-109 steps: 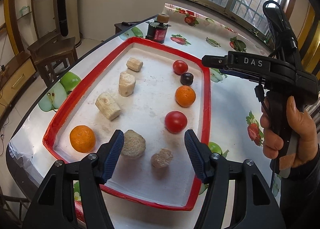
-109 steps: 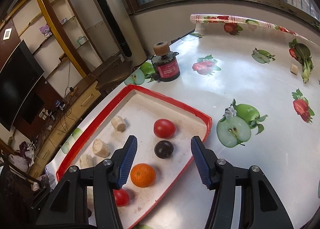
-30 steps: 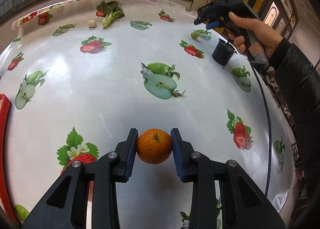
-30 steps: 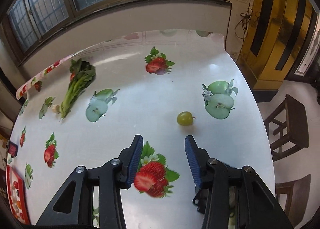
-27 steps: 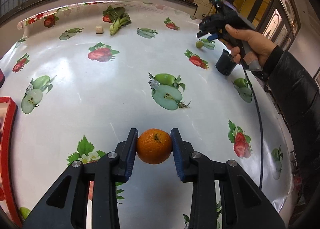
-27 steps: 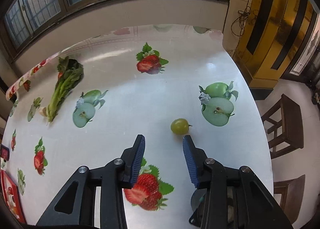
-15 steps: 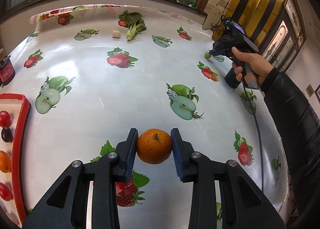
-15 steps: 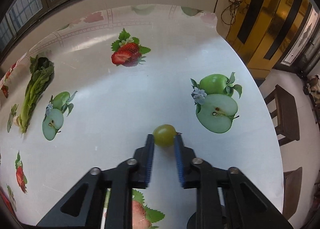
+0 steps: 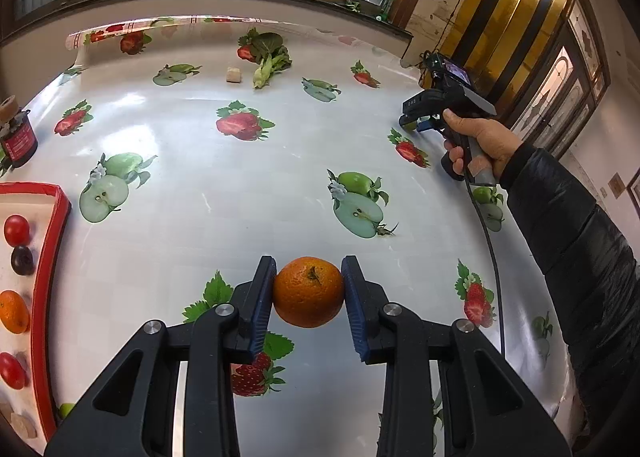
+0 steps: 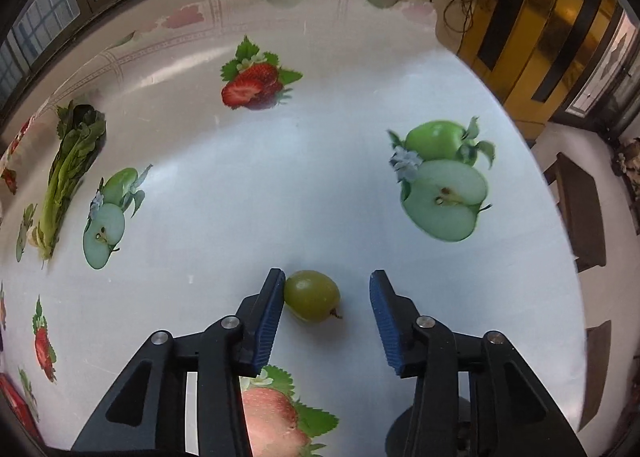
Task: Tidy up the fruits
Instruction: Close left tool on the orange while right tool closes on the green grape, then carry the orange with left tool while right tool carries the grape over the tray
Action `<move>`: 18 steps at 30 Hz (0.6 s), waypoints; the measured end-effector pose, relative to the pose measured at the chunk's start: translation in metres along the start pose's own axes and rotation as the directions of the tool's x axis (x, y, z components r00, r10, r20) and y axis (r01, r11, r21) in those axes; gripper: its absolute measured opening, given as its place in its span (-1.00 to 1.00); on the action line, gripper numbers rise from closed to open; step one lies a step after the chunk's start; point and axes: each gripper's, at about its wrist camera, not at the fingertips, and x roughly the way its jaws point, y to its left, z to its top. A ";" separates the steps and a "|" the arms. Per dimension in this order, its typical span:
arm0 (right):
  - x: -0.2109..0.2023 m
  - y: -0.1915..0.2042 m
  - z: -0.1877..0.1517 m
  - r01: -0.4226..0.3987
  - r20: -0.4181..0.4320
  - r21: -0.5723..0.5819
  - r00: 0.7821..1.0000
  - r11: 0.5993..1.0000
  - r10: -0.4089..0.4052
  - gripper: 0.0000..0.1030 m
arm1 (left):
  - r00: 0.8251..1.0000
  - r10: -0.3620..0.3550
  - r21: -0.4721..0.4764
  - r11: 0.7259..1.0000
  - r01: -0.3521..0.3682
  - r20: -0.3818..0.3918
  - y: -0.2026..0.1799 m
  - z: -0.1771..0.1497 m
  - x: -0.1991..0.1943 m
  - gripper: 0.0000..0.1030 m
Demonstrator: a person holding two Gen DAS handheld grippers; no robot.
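Grape (image 10: 312,296) between parted right claw (image 10: 327,313) fingers

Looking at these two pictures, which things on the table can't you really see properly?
- Red-rimmed white tray, left wrist view: cut by the left edge, so its full contents are unknown.
- Small green grape, left wrist view: tiny, mostly behind the right hand-held gripper.
- Dark round object, right wrist view: hidden under a gripper finger.
- Red-labelled dark jar: label unreadable.

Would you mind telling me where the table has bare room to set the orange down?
The table lies bare from the red tray across to the leafy greens. The tray is crowded with fruit. Near the right gripper, a green grape occupies the spot.
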 end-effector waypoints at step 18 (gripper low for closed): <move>-0.134 0.091 -0.183 -0.328 0.105 -0.313 0.921 0.891 0.376 -0.47 | 0.992 0.115 -0.069 0.991 -0.111 0.053 0.044 -0.015 -0.043 -0.40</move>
